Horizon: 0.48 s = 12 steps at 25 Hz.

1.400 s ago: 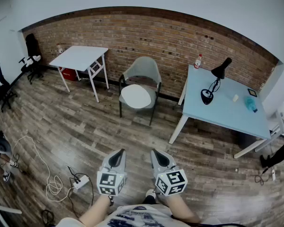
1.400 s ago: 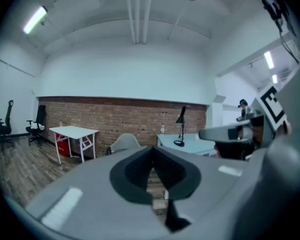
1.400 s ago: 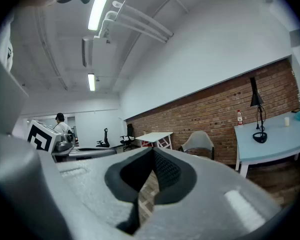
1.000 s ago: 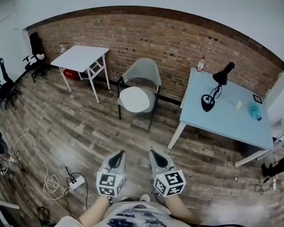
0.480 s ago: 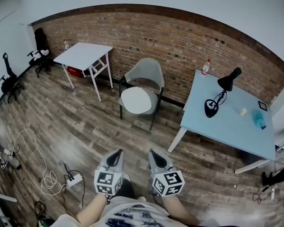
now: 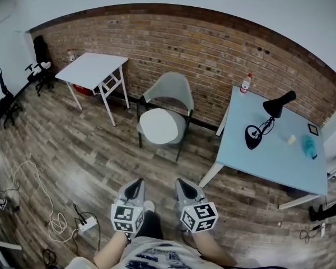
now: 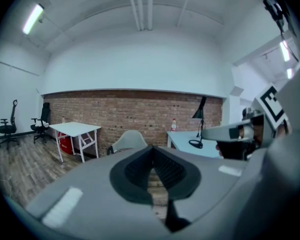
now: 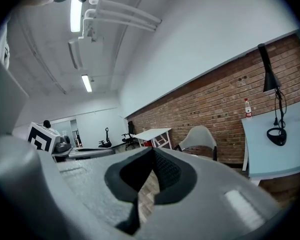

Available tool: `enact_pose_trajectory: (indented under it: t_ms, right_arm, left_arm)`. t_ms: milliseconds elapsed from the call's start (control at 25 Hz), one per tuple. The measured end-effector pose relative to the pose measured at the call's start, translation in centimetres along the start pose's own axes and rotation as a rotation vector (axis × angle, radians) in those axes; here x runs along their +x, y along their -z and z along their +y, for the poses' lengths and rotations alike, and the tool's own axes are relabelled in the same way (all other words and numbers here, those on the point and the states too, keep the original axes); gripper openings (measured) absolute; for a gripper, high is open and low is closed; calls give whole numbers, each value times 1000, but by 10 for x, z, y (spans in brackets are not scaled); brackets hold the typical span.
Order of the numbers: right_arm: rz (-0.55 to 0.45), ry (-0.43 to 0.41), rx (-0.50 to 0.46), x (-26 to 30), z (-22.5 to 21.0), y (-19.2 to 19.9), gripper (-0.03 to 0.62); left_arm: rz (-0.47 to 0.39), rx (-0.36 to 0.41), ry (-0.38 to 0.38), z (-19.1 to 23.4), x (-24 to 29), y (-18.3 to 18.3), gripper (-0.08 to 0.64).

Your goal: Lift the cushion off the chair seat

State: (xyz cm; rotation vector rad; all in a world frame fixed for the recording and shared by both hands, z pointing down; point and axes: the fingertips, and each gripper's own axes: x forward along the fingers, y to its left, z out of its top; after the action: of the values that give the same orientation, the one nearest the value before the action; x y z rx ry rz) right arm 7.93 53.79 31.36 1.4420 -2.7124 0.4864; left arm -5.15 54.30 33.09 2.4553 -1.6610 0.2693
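A round white cushion (image 6: 159,125) lies on the seat of a grey shell chair (image 6: 169,91) with dark legs, standing against the brick wall. The chair (image 7: 128,139) also shows small in the left gripper view, and the chair (image 8: 199,136) in the right gripper view. My left gripper (image 6: 135,185) and right gripper (image 6: 182,183) are held side by side low in the head view, well short of the chair, both pointing toward it. Both are shut with nothing between their jaws.
A white table (image 6: 91,69) stands left of the chair. A light blue table (image 6: 269,150) at the right carries a black desk lamp (image 6: 263,125), a bottle (image 6: 246,83) and small items. Office chairs (image 6: 41,58) stand far left. Cables and a power strip (image 6: 81,224) lie on the wooden floor.
The view has moved closer to the chair, which now sits slightly lower and larger in the head view. Both grippers stay shut and side by side.
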Motion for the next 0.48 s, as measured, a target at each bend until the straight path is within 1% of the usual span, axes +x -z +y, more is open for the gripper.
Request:
enact_pose_trajectory:
  t_ms: [240, 480]
  right_arm:
    - [26, 29, 13, 86, -28, -16, -2]
    - [41, 41, 12, 178, -38, -35, -2]
  left_arm:
    - [15, -2, 25, 58, 76, -17, -8]
    - [23, 8, 49, 125, 143, -37, -8]
